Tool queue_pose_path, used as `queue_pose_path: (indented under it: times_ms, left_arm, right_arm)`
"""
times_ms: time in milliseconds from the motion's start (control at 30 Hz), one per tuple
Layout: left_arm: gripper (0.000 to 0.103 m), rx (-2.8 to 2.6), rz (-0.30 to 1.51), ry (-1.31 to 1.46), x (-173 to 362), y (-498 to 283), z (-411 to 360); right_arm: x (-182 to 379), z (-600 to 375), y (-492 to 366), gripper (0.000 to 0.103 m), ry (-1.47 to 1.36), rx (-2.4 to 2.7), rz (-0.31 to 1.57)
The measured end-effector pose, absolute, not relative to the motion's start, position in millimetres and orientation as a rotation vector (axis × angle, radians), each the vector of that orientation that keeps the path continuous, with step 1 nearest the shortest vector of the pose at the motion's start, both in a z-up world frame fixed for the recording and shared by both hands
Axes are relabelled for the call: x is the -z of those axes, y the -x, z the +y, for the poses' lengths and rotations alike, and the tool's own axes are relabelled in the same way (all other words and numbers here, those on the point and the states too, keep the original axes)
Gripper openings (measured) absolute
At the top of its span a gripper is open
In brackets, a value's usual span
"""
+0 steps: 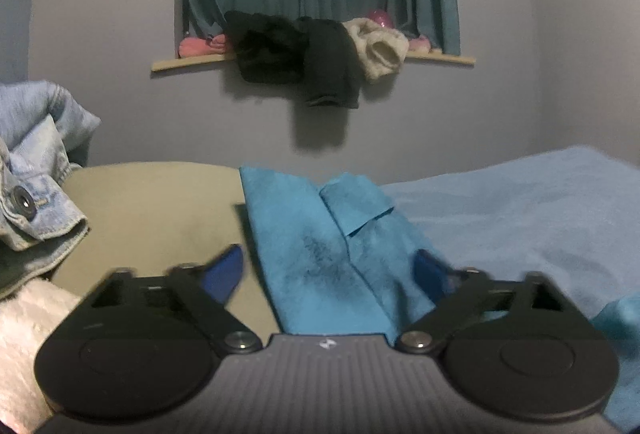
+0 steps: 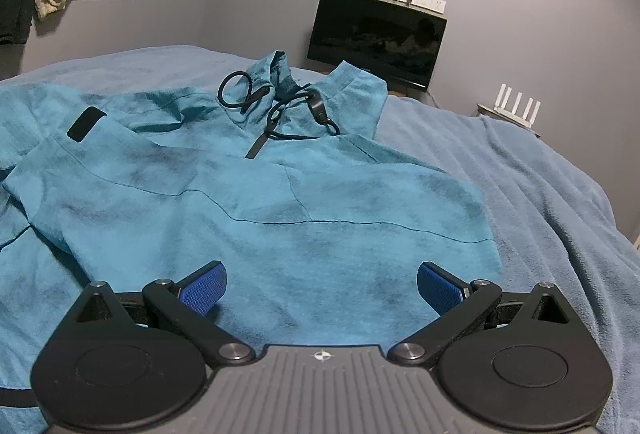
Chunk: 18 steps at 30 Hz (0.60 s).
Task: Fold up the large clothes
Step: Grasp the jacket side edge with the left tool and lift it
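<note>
A teal hoodie (image 2: pixel 248 202) with black drawstrings (image 2: pixel 276 110) lies spread front-up on the light blue blanket (image 2: pixel 552 194) of a bed. My right gripper (image 2: pixel 320 288) is open and empty, hovering over the hoodie's lower body. In the left wrist view a raised fold of the same teal fabric (image 1: pixel 320 250) stands between the jaws of my left gripper (image 1: pixel 328 270), which is open; the blue fingertips (image 1: pixel 226 270) do not pinch it.
A denim jacket (image 1: pixel 36 178) and a white fluffy cloth (image 1: pixel 24 338) lie at the left on an olive pillow (image 1: pixel 152 210). Dark and cream clothes (image 1: pixel 312 54) hang off a window sill. A monitor (image 2: pixel 376 38) and a router (image 2: pixel 516 106) stand beyond the bed.
</note>
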<state>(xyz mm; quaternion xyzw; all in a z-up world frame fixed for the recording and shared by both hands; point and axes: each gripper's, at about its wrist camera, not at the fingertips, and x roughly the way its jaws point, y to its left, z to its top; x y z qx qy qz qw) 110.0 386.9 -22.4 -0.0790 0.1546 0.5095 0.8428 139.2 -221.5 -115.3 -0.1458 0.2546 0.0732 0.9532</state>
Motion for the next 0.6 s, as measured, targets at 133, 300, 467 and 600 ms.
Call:
queue_pose_path:
  times_ms: [133,300,467,600]
  left_arm:
    - [0.031,-1.064,0.3,0.225,19,-102,395]
    - [0.002,-0.961,0.194,0.324,4,-86,396]
    - [0.001,-0.83,0.129,0.283,-19,-88,363]
    - [0.0,-0.669,0.042,0.235,-46,-87,312]
  right_arm:
    - [116,-220,-138,0.103,0.306,-0.159,0.516]
    - [116,-218,-135,0.103,0.32,-0.17,0.514]
    - [117,-219,-133,0.103,0.335,-0.17,0.509]
    - [118,-218,-132,0.103,0.347,-0.172,0.507]
